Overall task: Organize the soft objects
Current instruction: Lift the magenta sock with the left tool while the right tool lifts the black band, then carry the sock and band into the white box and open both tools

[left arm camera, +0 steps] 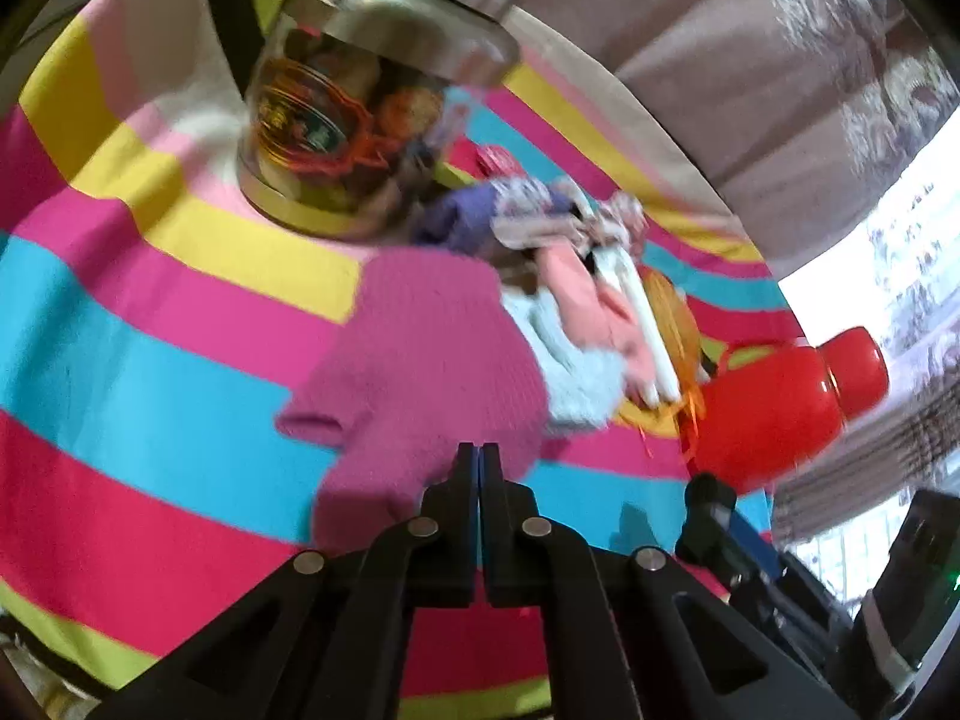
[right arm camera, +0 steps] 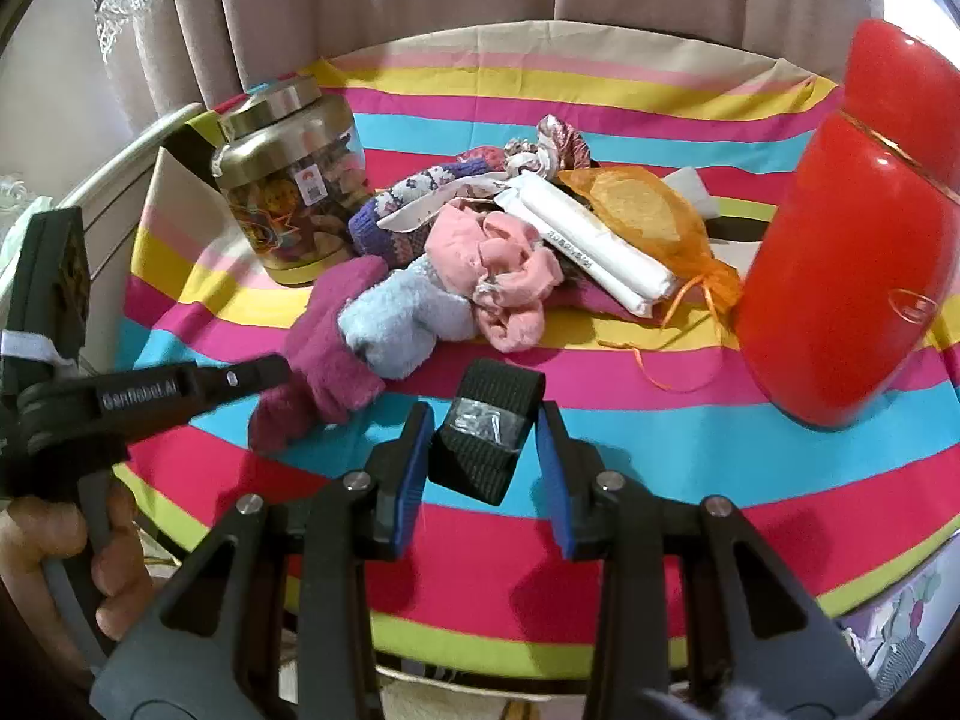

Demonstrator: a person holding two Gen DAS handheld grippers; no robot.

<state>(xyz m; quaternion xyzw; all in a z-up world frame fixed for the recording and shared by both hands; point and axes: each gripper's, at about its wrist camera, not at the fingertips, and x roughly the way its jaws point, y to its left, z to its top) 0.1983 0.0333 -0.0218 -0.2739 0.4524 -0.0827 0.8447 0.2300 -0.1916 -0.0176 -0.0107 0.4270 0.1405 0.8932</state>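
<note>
Near the middle of the striped surface (right arm camera: 600,420) lies the heap of soft items: a magenta glove (right arm camera: 327,360) at its near-left end, a pale blue sock (right arm camera: 399,318) just beside it, a pink cloth (right arm camera: 510,264) touching the sock, a purple patterned knit (right arm camera: 396,216) behind, white packets (right arm camera: 594,252) and an orange mesh bag (right arm camera: 654,216) toward the right. A floral scrunchie (right arm camera: 552,150) sits at the far side of the heap.

Left of the heap, toward the far-left edge, a lidded clear jar (right arm camera: 288,180) stands upright. At the right edge a red container (right arm camera: 852,228) stands apart from the heap, with the orange bag's ribbon trailing near its base.

Right hand-held gripper (right arm camera: 485,456): fingers apart, blue pads (right arm camera: 411,468) facing each other. A black folded item (right arm camera: 483,426) lies between them on the near part of the surface; contact with the pads is not seen.

Left hand-held gripper (left arm camera: 478,456): fingers together, tips over the near edge of the magenta glove (left arm camera: 420,372). Whether fabric is pinched between them cannot be told; the left view is blurred. In the right view this gripper (right arm camera: 282,369) enters from the left edge, its tip at the glove.
</note>
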